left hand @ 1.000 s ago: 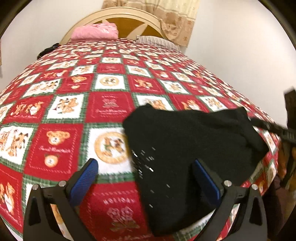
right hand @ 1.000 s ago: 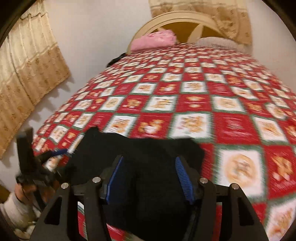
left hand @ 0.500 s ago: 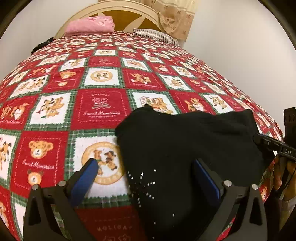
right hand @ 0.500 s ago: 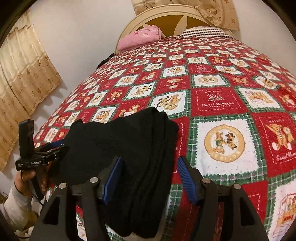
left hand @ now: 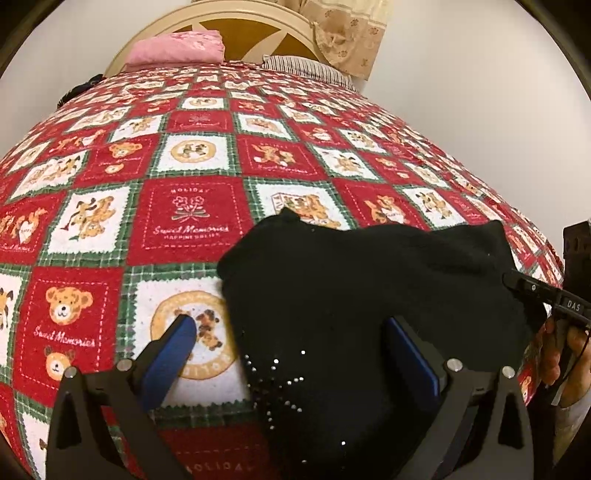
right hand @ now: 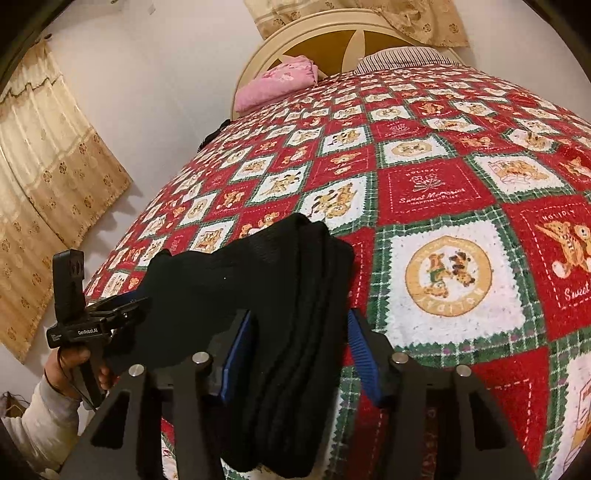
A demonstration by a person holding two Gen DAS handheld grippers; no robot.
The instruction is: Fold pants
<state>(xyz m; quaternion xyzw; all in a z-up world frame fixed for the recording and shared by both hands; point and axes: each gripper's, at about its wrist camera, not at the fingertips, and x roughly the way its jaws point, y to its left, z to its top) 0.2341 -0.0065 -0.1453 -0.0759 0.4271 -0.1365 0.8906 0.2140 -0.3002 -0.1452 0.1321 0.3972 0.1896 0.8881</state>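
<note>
Black pants (left hand: 369,295) lie folded into a thick stack near the front edge of the bed, with small shiny studs on the near part. My left gripper (left hand: 291,350) hangs open and wide above them, one pad over the cloth and the other over the red teddy-bear blanket (left hand: 184,214). In the right wrist view the stacked end of the pants (right hand: 280,295) runs between the blue pads of my right gripper (right hand: 299,343). Its jaws are closing, and a sliver of blanket still shows beside the right pad. The left gripper (right hand: 122,306) sits at the pants' far end.
A pink pillow (left hand: 177,46) and a striped pillow (left hand: 306,66) lie by the cream headboard (left hand: 236,18). The blanket spreads wide beyond the pants. A beige curtain (right hand: 48,184) hangs on the wall left of the bed. A hand (right hand: 70,358) holds the left gripper's handle.
The right gripper has sunk and rolled down to the pants' end, and its jaws have narrowed around the stack. The left gripper has edged forward over the pants, still wide.
</note>
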